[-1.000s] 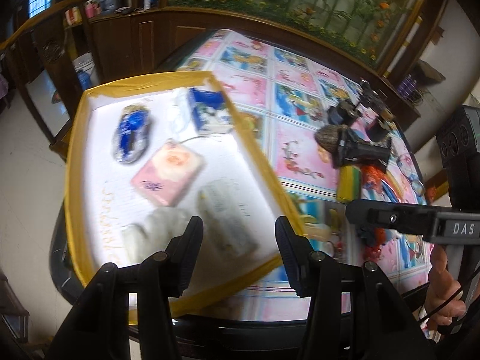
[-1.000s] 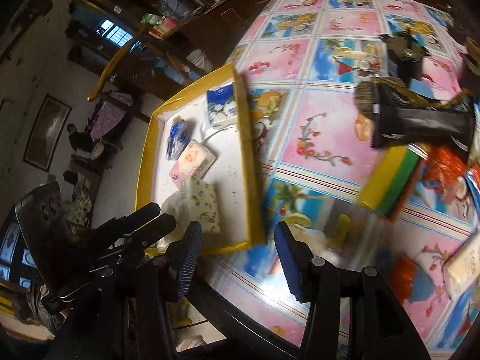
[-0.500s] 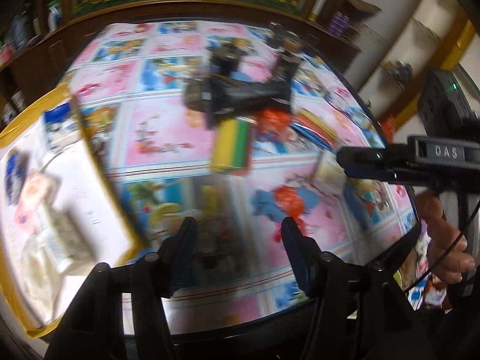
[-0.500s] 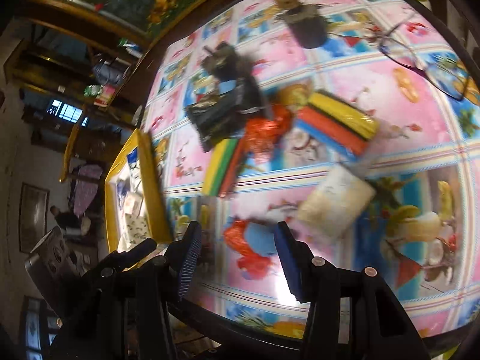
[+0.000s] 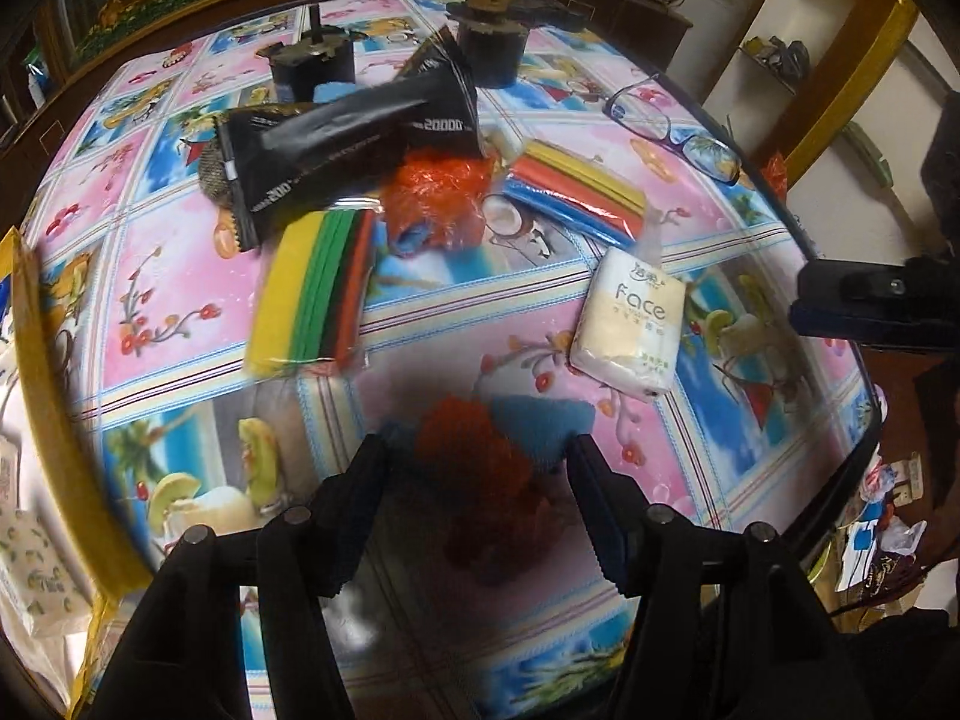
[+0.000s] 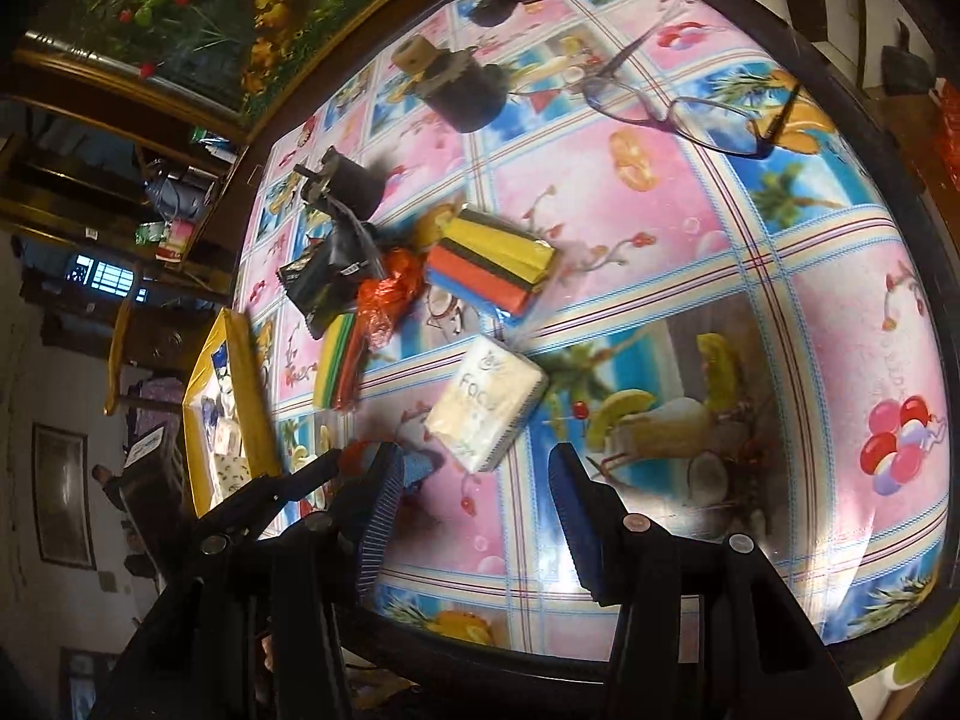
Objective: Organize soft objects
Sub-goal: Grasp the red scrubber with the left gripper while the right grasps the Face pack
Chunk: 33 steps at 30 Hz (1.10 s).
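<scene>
The round table [image 5: 180, 276] in front of you is covered with a glossy printed cloth of pink and blue squares. At its left edge sits a yellow-rimmed tray [image 6: 237, 360] with a white floor, holding several small soft packs.

Your left gripper [image 5: 474, 468] has its jaws spread wide, gripping nothing. Between its fingers, resting on the cloth, lies a fuzzy red-and-blue soft object [image 5: 480, 456], irregular in shape and blurred, so you cannot tell its long axis.

Your right gripper [image 6: 474, 480] is likewise spread wide and holds nothing. Just ahead of it lies a cream tissue pack [image 6: 486, 402] in clear wrap, a soft rectangular block; in the left wrist view its long axis runs away from you, leaning slightly right.

Farther back you see two striped sponge stacks [image 5: 312, 288] [image 5: 576, 192], wrapped and layered, with crumpled orange plastic [image 5: 438, 192] between them and a glossy black pouch [image 5: 336, 150] overlapping the left stack.
</scene>
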Motion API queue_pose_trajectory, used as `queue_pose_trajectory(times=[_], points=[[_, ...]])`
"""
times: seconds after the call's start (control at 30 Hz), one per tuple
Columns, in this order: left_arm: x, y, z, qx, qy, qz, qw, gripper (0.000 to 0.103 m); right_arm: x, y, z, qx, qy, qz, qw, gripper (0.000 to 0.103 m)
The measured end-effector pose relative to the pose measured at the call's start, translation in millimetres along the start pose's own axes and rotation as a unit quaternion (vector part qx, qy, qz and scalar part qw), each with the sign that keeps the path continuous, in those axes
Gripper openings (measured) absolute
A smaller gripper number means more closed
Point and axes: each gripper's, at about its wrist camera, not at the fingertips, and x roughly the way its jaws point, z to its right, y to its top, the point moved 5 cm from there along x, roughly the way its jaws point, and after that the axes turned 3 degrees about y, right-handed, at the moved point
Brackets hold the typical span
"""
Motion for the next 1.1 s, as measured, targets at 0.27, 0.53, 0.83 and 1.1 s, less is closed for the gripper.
queue_pose_trajectory(times=[0.27,0.53,0.83,1.1], points=[[-6,-6,-18,-0.033,0.0,0.006,0.9995,0.044,32,6,-6,0.004,-0.01,-0.03,0.999,0.054],[-42,-20,-46,-0.051,0.015,0.038,0.9979,0.044,78,20,-16,0.003,-0.061,-0.05,0.997,0.054],[-63,-29,-76,-0.092,0.033,0.06,0.9934,0.044,126,12,-67,-0.163,-0.2,-0.075,0.963,0.054],[-67,-31,-84,-0.106,0.033,0.066,0.9916,0.044,120,4,-72,-0.186,-0.206,-0.081,0.957,0.045]])
